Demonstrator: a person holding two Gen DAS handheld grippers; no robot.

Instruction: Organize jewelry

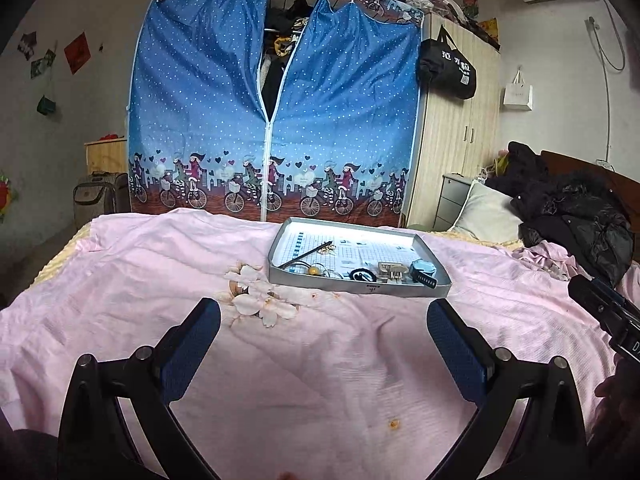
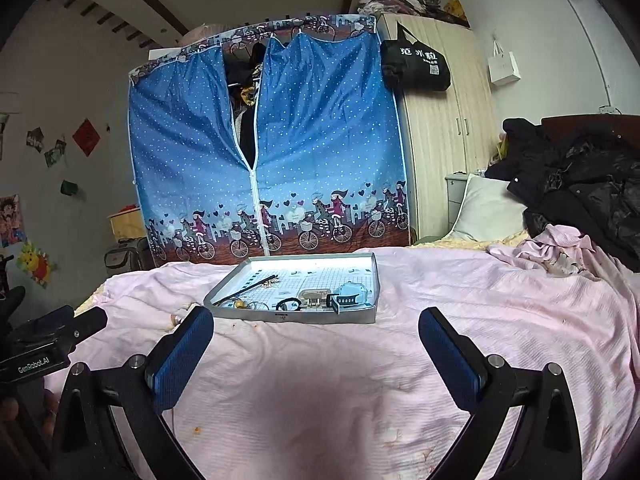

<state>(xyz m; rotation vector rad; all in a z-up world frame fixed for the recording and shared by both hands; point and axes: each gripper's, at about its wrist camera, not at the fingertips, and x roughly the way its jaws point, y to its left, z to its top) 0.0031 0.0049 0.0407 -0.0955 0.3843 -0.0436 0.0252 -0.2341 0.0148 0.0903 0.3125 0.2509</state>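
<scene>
Left gripper [image 1: 323, 316]: hovering over the pink bedspread [image 1: 120, 280], jaws spread wide, nothing between the blue pads [image 1: 188, 354]. Right gripper [image 2: 316, 326]: likewise hovering above the bedspread, jaws spread wide, gripping nothing. Both pointing toward the grey tray [image 1: 360, 286], short of its near wall and not touching it.

Tray resting flat on the bedspread, toward the far edge of the bed, holding all the jewelry:
- Dark hair stick [image 1: 306, 255] lying diagonally in the left part, ornamented end pointing away.
- Amber bead [image 1: 315, 269] sitting near the front left corner, among thin wire loops too small for identifying.
- Black ring-shaped item [image 1: 361, 275] lying by the front wall, near the middle.
- Pale metallic clip [image 1: 390, 271] lying just right of the ring-shaped item.
- Light blue watch [image 1: 423, 269] lying at the front right, its dark strap reaching the front wall.

Printed grid paper lining the tray floor; back part of the floor bare of items.

Part of the right device showing at the right edge of the left wrist view; part of the left device showing at the left edge of the right wrist view.

Standing beyond the bed: blue fabric wardrobe [image 1: 276, 120], zip partly undone. Dark clothes [image 2: 580, 184] lying piled at the right end of the bed.
</scene>
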